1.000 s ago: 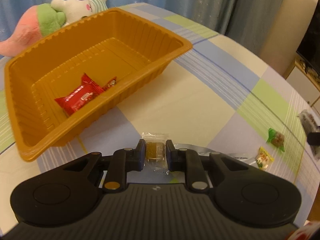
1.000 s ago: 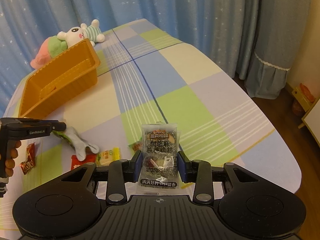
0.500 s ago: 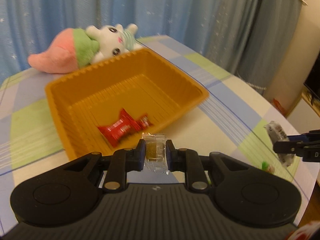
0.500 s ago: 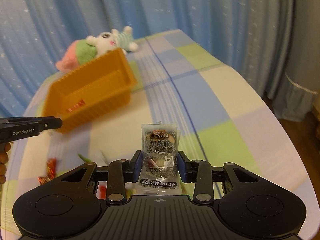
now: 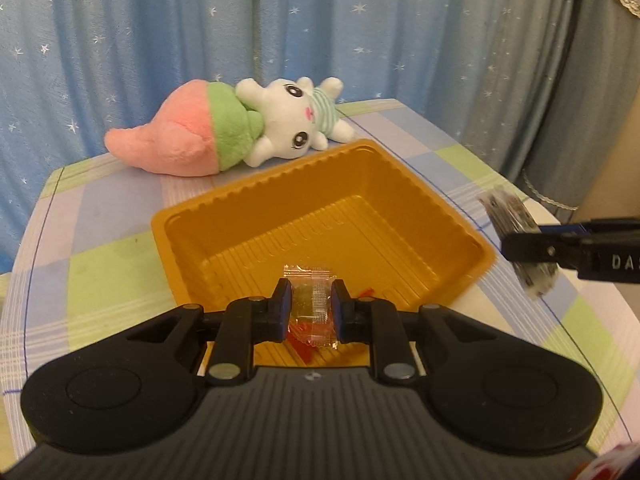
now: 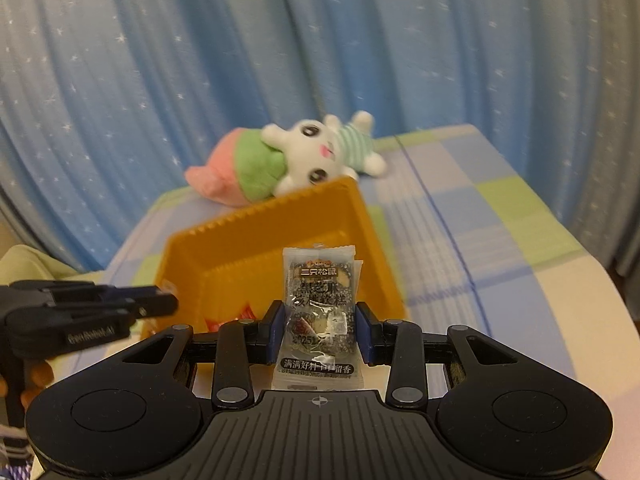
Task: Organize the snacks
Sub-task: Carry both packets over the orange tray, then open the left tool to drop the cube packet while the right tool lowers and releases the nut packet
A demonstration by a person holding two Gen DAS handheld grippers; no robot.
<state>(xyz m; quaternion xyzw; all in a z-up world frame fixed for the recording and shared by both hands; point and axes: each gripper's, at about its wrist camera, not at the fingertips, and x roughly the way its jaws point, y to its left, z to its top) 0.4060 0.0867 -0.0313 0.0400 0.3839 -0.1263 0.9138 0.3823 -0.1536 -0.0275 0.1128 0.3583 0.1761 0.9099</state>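
My left gripper [image 5: 308,306] is shut on a small clear-wrapped candy [image 5: 310,300] and holds it over the near end of the orange tray [image 5: 400,184]. Red snack wrappers [image 5: 306,346] lie in the tray below it. My right gripper [image 6: 318,322] is shut on a black sesame cake packet [image 6: 318,300], held upright just before the orange tray's [image 6: 256,240] near right side. In the left wrist view the right gripper [image 5: 568,250] enters from the right with its packet [image 5: 516,236]. In the right wrist view the left gripper [image 6: 160,304] reaches in from the left.
A plush bunny with a pink and green carrot [image 5: 224,140] lies on the checked tablecloth [image 5: 100,272] behind the tray, also in the right wrist view [image 6: 288,160]. Blue star curtains [image 5: 280,40] hang behind the table. The table's right edge [image 6: 600,280] curves away.
Both grippers have moved toward the tray with their snacks. The left one now hangs over the tray's near end; the right one has come up beside the tray.
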